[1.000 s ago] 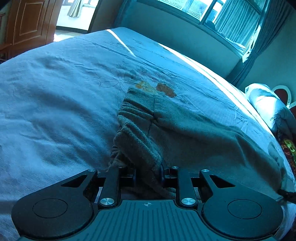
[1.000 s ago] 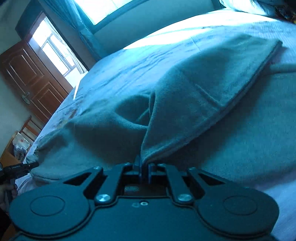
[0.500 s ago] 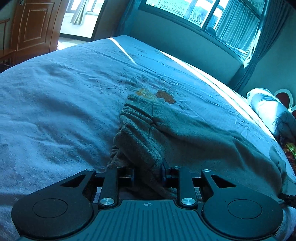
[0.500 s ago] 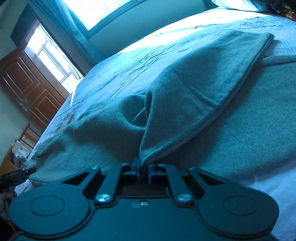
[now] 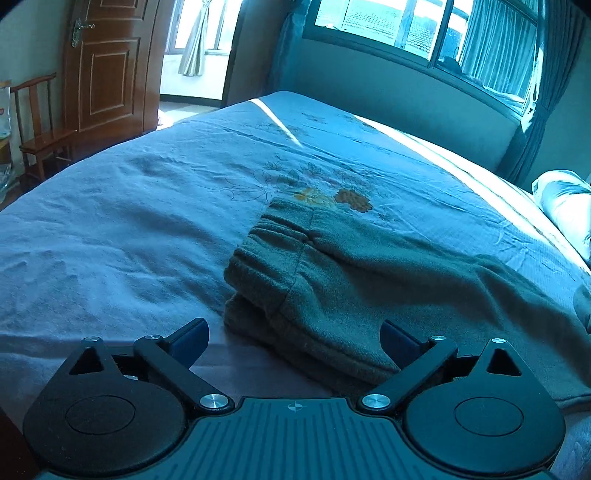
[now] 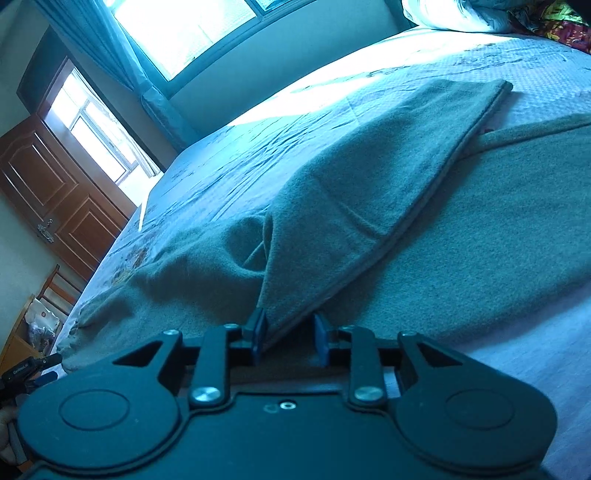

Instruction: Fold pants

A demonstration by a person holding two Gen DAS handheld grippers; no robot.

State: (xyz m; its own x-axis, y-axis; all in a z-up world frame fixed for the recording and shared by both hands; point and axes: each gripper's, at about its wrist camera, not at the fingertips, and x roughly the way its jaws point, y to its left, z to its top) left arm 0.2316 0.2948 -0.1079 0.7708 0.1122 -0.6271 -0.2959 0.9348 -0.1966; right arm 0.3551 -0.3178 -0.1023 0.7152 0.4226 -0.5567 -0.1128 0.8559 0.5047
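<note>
L gripper wide, just opened, pants released (on bed), R gripper opening, hem between

A home bedroom, seen from where I stand: a wide bed under an embroidered blue cover, a pillow at its head, curtained window, panelled wooden door and wooden chair.
</note>
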